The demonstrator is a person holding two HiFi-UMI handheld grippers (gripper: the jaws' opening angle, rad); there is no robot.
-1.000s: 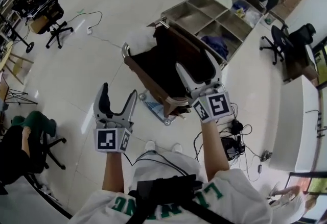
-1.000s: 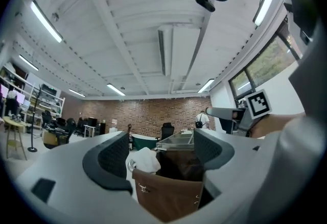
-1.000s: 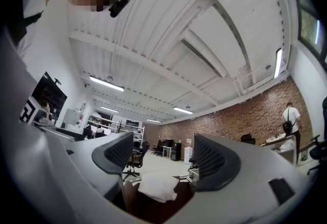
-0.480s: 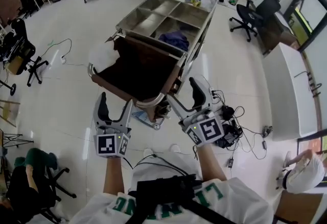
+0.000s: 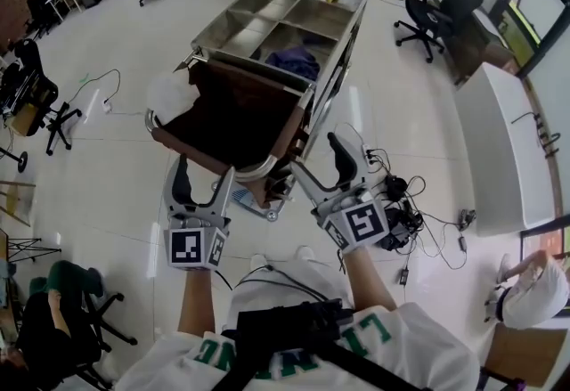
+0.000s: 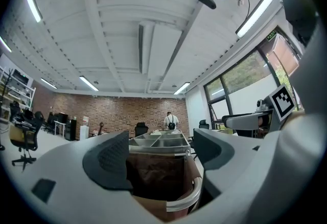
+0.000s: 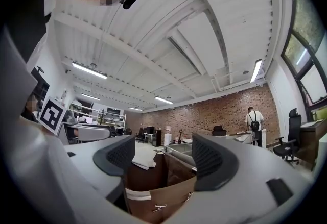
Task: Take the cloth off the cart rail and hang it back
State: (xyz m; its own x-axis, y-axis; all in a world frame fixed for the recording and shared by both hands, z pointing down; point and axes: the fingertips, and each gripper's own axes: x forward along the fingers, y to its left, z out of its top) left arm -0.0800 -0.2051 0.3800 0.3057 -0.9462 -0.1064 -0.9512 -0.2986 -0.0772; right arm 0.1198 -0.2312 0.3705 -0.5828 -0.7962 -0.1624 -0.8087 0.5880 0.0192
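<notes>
A white cloth (image 5: 169, 95) lies bunched over the left corner of the cart rail (image 5: 254, 171), beside the brown bag (image 5: 233, 118) hung at the cart's near end. In the right gripper view the cloth (image 7: 144, 159) sits beyond the jaws, on the bag's far side. My left gripper (image 5: 205, 171) is open and empty, just short of the rail; in its own view the left gripper (image 6: 161, 154) frames the bag (image 6: 156, 179). My right gripper (image 5: 318, 158) is near the bag's right corner, its jaws wide and closing with nothing between them.
The steel cart (image 5: 267, 20) has several compartments holding cloths and small items. Cables and a power strip (image 5: 396, 202) lie on the floor at my right. Office chairs (image 5: 436, 11) stand around. A white counter (image 5: 494, 149) runs along the right. A person (image 6: 169, 120) stands at the cart's far end.
The head view has swung so the cart now runs straight ahead. My right gripper has come down from over the bag to its near right corner. Both grippers stay empty.
</notes>
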